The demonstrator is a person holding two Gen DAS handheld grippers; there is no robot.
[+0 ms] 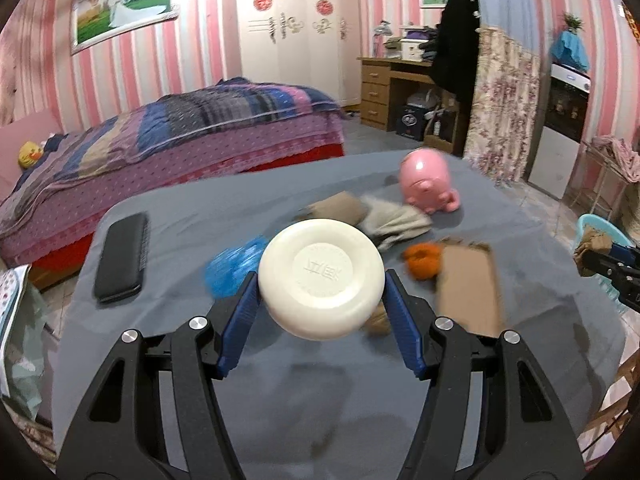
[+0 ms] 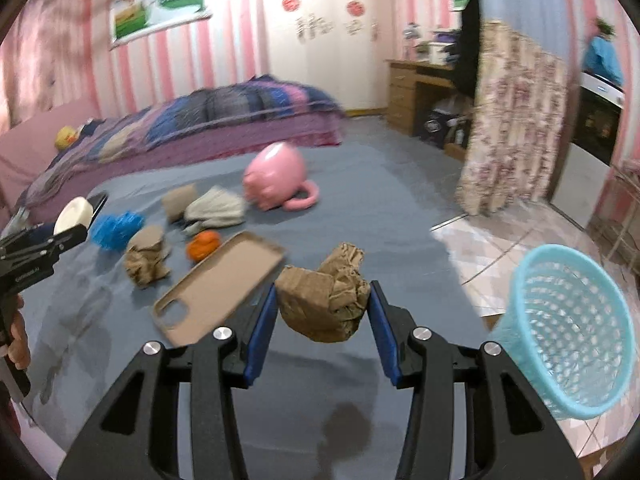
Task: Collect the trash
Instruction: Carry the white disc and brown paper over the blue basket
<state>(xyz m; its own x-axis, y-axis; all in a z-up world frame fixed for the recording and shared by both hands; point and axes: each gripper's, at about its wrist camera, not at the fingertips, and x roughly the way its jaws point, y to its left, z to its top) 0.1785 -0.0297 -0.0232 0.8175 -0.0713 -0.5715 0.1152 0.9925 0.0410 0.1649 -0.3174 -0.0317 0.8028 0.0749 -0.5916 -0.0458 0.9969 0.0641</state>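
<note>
**Grippers each clamped on an item above the grey table**

Grippers point forward and slightly down over the grey cloth-covered table [image 2: 360,208]. The left gripper [image 1: 322,280] clasps a smooth, round white soap bar [image 1: 322,278] with an embossed mark, its ribbed blue pads [image 1: 240,312] pressing both sides; a bare hand [image 2: 18,340] at the table's left edge holds its handle. The right gripper [image 2: 323,308] pinches a crumpled brown paper wad [image 2: 324,300], lifted clear of the cloth near the table's right edge. Beyond that edge, on the tiled floor, a light-blue perforated plastic basket [image 2: 568,328] appears tilted. A second brown paper wad [image 2: 146,258] lies on the cloth toward the left side, beside a flat tan phone case [image 2: 218,286], a fuzzy orange ball [image 2: 203,244], a bristly blue scrubber [image 2: 114,228] and pale knitted gloves [image 2: 216,210]. A glossy pink pig-shaped mug [image 2: 276,176] lies near the far edge.
</note>
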